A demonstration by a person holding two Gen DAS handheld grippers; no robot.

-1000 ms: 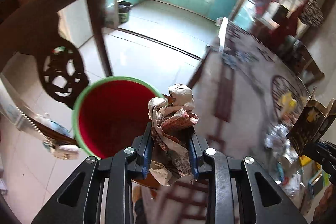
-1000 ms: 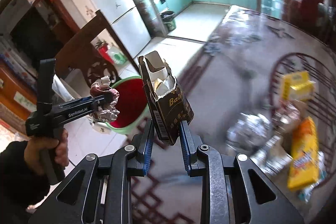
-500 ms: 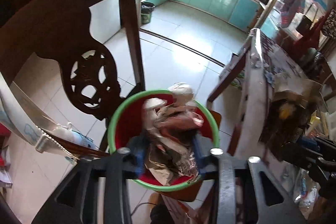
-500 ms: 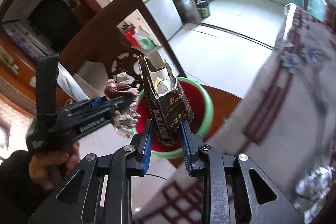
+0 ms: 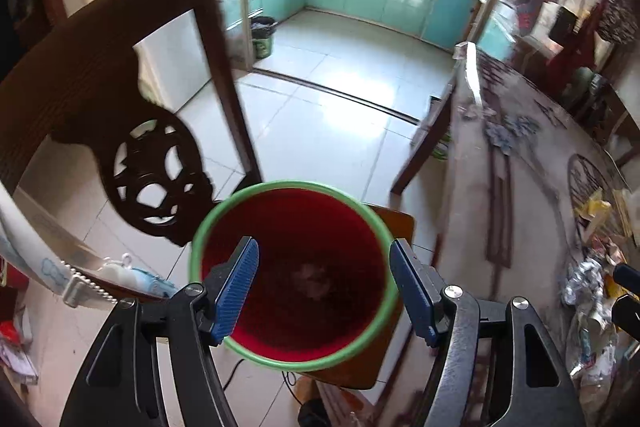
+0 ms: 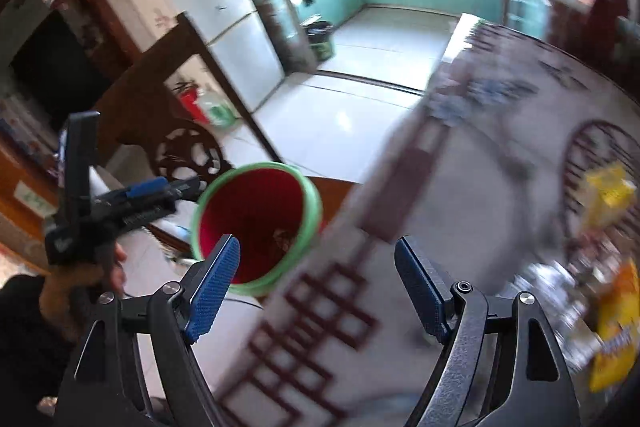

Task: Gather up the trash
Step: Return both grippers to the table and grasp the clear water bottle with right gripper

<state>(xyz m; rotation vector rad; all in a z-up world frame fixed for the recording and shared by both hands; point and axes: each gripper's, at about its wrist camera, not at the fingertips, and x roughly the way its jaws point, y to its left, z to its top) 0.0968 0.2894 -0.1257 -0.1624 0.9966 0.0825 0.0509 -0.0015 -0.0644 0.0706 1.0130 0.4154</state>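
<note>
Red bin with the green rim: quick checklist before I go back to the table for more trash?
1. Left tongs empty: ok, jaws have just opened, nothing between them.
2. Right tongs empty: ok, jaws have just opened, nothing between them.
3. Dropped trash inside the red bin: ok for a crumpled wad at the bottom; the carton, cannot tell.
4. Bin upright: ok.
5. Trash left on the table: not ok, yellow packets and foil remain.
</note>
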